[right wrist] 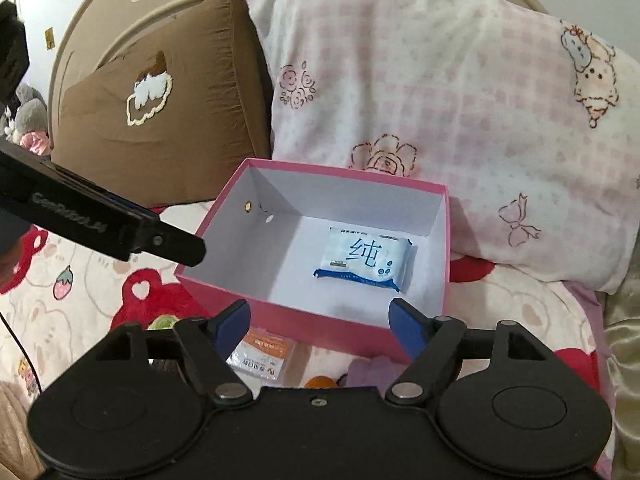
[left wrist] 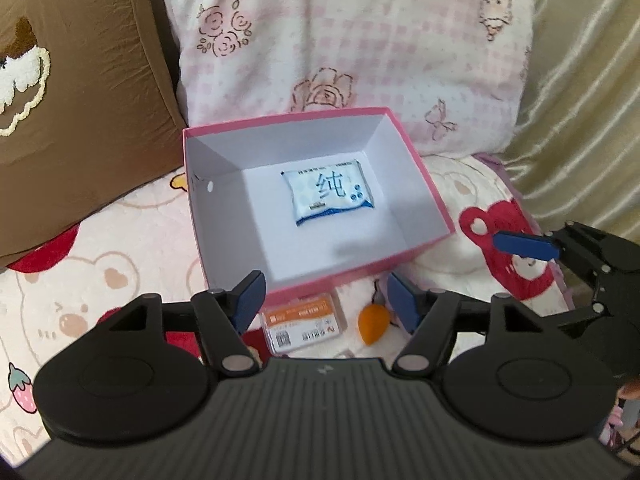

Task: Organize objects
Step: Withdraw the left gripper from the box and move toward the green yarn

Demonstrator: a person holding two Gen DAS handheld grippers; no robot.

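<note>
We find both grippers empty. The left gripper (left wrist: 323, 300) stands with its jaws apart, nothing between the pads; the right gripper (right wrist: 320, 320) is spread somewhat wider, likewise touching nothing. Ahead of both sits the pink box (left wrist: 430, 184), open-topped, with one wipes pack (left wrist: 330, 192) lying flat on its floor. Below the left jaws, just outside the box's near wall, lie an orange-labelled packet (left wrist: 304, 324) and an orange sponge (left wrist: 374, 324) on the blanket (left wrist: 100, 276). Pillows (left wrist: 360, 48) rise behind the box. No obstruction between jaws and box.
</note>
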